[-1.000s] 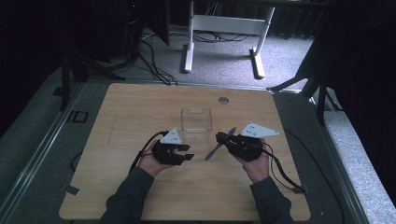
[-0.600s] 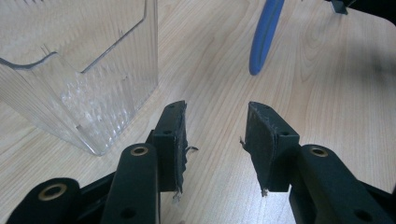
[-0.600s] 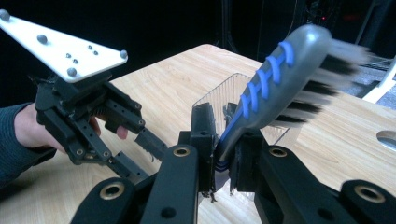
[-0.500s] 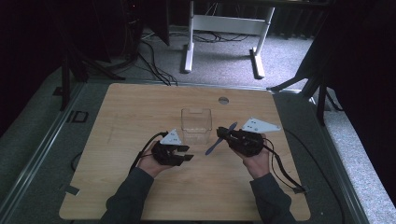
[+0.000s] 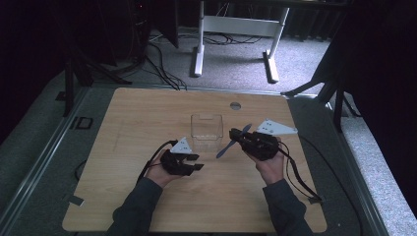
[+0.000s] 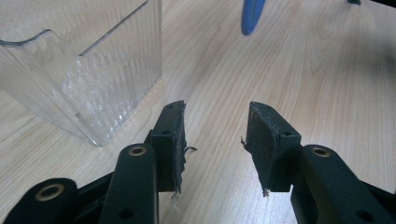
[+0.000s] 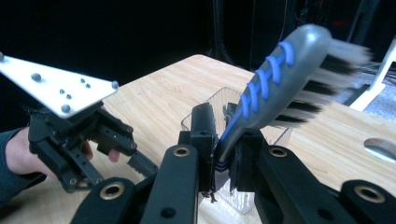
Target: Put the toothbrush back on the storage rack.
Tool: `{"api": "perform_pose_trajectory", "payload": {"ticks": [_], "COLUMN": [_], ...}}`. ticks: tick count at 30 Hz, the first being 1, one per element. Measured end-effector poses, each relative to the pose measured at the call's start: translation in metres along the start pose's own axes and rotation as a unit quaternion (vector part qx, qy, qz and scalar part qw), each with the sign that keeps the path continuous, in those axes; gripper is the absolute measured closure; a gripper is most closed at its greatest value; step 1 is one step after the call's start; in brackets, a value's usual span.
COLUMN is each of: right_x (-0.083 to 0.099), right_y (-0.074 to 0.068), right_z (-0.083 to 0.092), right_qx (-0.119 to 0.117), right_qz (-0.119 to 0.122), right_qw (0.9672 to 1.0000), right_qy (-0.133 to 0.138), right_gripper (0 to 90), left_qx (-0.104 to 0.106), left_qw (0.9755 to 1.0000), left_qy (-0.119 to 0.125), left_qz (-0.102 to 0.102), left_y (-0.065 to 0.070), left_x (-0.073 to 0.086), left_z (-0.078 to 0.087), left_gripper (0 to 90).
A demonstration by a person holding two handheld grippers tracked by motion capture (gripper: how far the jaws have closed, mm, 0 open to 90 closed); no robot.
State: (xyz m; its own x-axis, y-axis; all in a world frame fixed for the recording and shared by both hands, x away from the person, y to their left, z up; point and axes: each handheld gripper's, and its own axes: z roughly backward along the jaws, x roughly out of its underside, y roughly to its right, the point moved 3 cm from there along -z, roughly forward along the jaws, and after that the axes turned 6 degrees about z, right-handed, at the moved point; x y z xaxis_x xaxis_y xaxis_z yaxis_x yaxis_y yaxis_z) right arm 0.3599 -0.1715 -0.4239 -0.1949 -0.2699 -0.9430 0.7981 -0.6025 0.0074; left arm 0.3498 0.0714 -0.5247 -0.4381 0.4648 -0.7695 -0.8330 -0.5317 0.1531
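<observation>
The right gripper's fingers (image 7: 205,140) pinch the grey-and-blue plastic toothbrush (image 7: 280,79) by its handle, bristle end raised, at three o'clock of the clear plastic box (image 5: 206,132), probably for dropping in, while the left gripper (image 6: 215,140), spread and empty, waits at seven o'clock.

In the left gripper view, the picture's top edge cuts off the clear box (image 6: 88,70) at eleven o'clock and the blue handle (image 6: 252,16) at twelve, so we see only its tip. In the right gripper view, the toothbrush (image 7: 280,79) bristles at two o'clock blur, and its jaws hide the neck.
</observation>
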Motion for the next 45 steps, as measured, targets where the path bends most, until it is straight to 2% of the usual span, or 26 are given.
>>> {"api": "perform_pose_trajectory", "payload": {"ticks": [9, 20, 32, 45], "right_x": [-0.008, -0.009, -0.018, -0.02], "right_y": [0.005, 0.011, 0.014, 0.021], "right_z": [-0.003, -0.008, -0.018, -0.023], "right_qx": [0.008, 0.02, 0.026, 0.036], "right_qz": [-0.006, -0.015, -0.011, -0.025], "right_qw": [0.9999, 0.9995, 0.9993, 0.9982], "right_qy": [0.012, 0.019, 0.026, 0.04], "right_gripper": [82.0, 82.0, 82.0, 82.0], "left_qx": [0.0, 0.003, 0.003, 0.003], "left_qw": [1.0, 1.0, 1.0, 1.0], "left_qy": [0.003, 0.002, 0.004, 0.001], "left_qz": [0.001, 0.0, 0.003, 0.004], "left_y": [0.001, 0.001, 0.001, 0.001], "left_x": [0.0, 0.001, 0.002, 0.002], "left_z": [-0.002, -0.004, -0.003, -0.004], "left_gripper": [57.5, 57.4, 56.8, 56.5]}}
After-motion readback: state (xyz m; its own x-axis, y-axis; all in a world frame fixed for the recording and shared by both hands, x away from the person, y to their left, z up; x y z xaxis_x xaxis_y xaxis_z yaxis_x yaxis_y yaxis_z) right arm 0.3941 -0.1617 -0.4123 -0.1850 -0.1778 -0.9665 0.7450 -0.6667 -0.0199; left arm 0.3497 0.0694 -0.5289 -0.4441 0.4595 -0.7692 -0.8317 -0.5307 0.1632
